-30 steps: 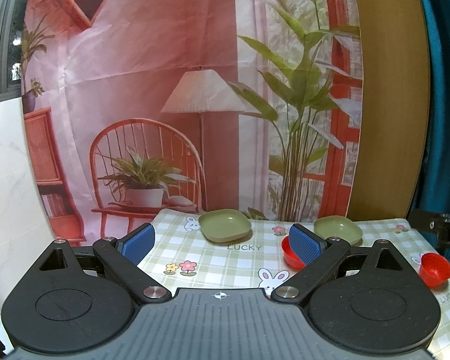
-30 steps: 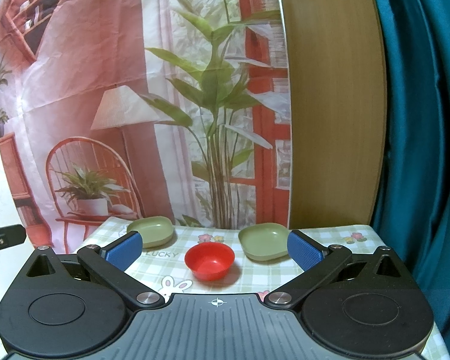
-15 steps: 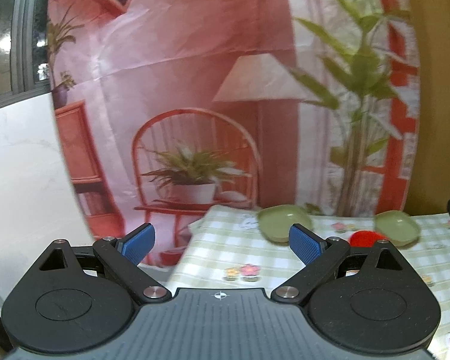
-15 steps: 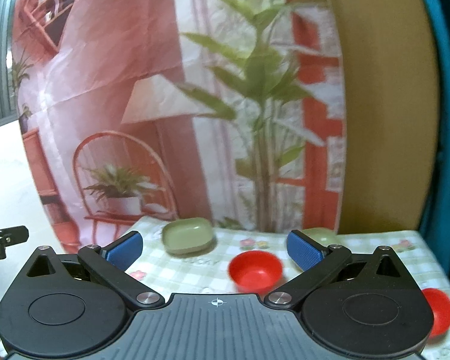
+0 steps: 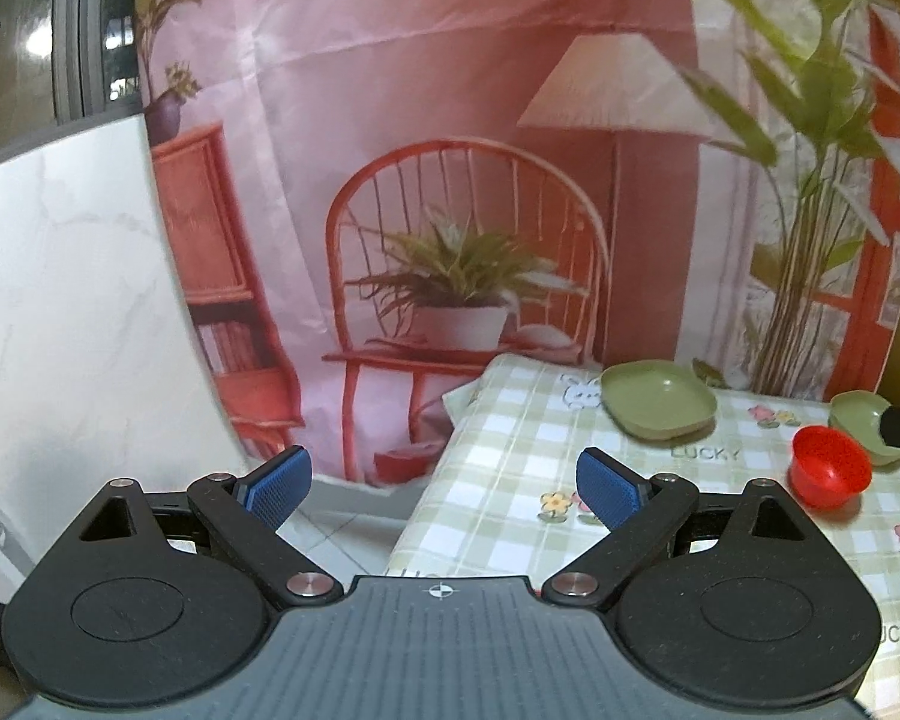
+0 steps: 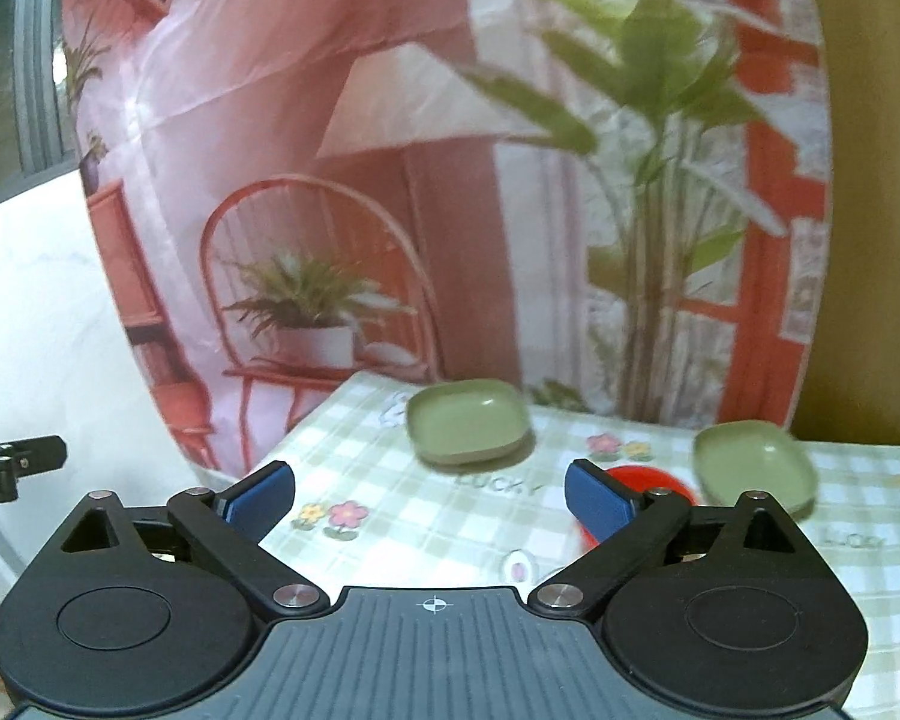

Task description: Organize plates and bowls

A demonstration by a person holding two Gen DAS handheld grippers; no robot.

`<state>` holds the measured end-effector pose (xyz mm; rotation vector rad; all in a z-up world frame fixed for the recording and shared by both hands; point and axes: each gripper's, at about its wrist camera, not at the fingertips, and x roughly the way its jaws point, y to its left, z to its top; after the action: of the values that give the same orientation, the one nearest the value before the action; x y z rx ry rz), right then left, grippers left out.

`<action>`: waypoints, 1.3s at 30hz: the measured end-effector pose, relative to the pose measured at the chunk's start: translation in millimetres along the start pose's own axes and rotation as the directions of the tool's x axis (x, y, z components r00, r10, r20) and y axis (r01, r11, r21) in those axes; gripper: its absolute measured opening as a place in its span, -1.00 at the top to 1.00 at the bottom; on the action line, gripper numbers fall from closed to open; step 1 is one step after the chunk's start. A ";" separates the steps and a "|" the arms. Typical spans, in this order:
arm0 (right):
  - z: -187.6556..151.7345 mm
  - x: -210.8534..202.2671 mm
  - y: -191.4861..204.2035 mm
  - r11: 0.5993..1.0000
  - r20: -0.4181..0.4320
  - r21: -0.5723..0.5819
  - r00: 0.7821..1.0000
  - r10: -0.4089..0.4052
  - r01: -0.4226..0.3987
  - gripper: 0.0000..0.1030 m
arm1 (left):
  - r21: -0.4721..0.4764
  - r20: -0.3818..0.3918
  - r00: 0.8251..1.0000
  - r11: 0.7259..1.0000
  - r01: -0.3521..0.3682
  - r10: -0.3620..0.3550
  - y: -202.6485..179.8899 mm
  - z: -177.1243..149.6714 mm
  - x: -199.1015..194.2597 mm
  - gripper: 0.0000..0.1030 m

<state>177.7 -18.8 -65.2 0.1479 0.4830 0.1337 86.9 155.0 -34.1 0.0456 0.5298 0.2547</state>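
Blue-padded left gripper [image 5: 444,483] and right gripper [image 6: 429,495] tilt down, jaws wide, the right's just closing slightly, empty; only the left view shows the whole red bowl [image 5: 831,474]

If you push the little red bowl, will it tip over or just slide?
The red bowl looks like thin plastic, so it is probably light and stiff. It narrows toward its base, so a push high on the rim might tip it, while a low push would likely slide it. The checked tablecloth may drag or bunch a bit under it.
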 end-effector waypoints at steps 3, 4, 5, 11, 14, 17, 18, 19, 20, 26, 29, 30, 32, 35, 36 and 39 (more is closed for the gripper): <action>-7.6 21.8 17.0 0.998 -0.043 -0.043 0.999 0.034 -0.036 -0.75 | -0.014 -0.034 0.999 1.000 -0.003 0.002 6.5 -11.2 13.1 -0.87; -10.5 28.8 23.5 0.997 -0.057 -0.059 0.997 0.047 -0.050 -0.69 | -0.020 -0.046 0.999 1.000 -0.006 0.005 8.9 -15.4 17.8 -0.87; -14.3 35.5 30.6 0.995 -0.070 -0.076 0.996 0.062 -0.067 -0.67 | -0.025 -0.063 0.998 1.000 -0.008 0.007 11.7 -20.3 23.0 -0.86; -36.4 74.4 73.8 0.971 -0.176 -0.142 0.970 0.168 -0.193 -0.39 | -0.066 -0.163 0.987 0.998 -0.022 0.011 30.8 -47.5 54.7 -0.73; -46.1 91.7 92.0 0.959 -0.221 -0.167 0.956 0.191 -0.230 -0.31 | -0.084 -0.193 0.981 0.996 -0.018 0.002 37.8 -62.4 68.0 -0.69; -56.5 107.5 106.3 0.951 -0.265 -0.184 0.944 0.194 -0.247 -0.15 | -0.105 -0.228 0.974 0.994 -0.014 -0.010 40.9 -77.4 79.3 -0.63; -60.9 112.4 110.8 0.949 -0.283 -0.191 0.940 0.192 -0.252 -0.14 | -0.111 -0.240 0.971 0.994 -0.016 -0.011 41.7 -83.2 83.6 -0.62; -64.7 116.3 113.4 0.946 -0.301 -0.196 0.934 0.194 -0.260 -0.09 | -0.114 -0.251 0.968 0.993 -0.021 -0.009 41.0 -88.1 87.1 -0.61; -69.3 121.5 115.5 0.941 -0.319 -0.200 0.927 0.199 -0.271 -0.07 | -0.116 -0.267 0.964 0.993 -0.026 -0.006 40.7 -93.4 91.4 -0.61; -93.7 138.0 124.6 0.929 -0.396 -0.195 0.891 0.220 -0.316 0.18 | -0.160 -0.330 0.944 0.987 -0.021 -0.033 42.5 -119.2 106.8 -0.49; -101.8 142.3 127.2 0.922 -0.418 -0.191 0.878 0.234 -0.337 0.37 | -0.180 -0.342 0.939 0.983 -0.015 -0.049 41.6 -127.9 111.0 -0.33; -104.0 142.4 128.0 0.920 -0.422 -0.190 0.875 0.239 -0.343 0.42 | -0.186 -0.349 0.935 0.982 -0.012 -0.054 39.7 -129.1 110.9 -0.18; -106.5 143.0 128.0 0.917 -0.427 -0.187 0.870 0.247 -0.352 0.50 | -0.215 -0.362 0.928 0.977 0.009 -0.088 38.7 -134.0 112.0 0.04; -107.6 143.6 126.7 0.915 -0.427 -0.174 0.865 0.264 -0.365 0.60 | -0.238 -0.363 0.924 0.971 0.034 -0.121 35.7 -139.4 113.2 0.29; -107.8 143.1 126.1 0.915 -0.425 -0.171 0.865 0.267 -0.366 0.64 | -0.241 -0.358 0.925 0.970 0.040 -0.127 35.0 -139.8 113.8 0.40; -107.7 142.2 124.5 0.916 -0.422 -0.159 0.864 0.273 -0.367 0.65 | -0.255 -0.346 0.926 0.965 0.064 -0.153 31.6 -140.8 113.1 0.68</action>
<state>240.2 138.2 -202.2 -0.0352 0.8386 0.5583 102.7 210.9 -208.0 -0.2715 0.8649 0.2168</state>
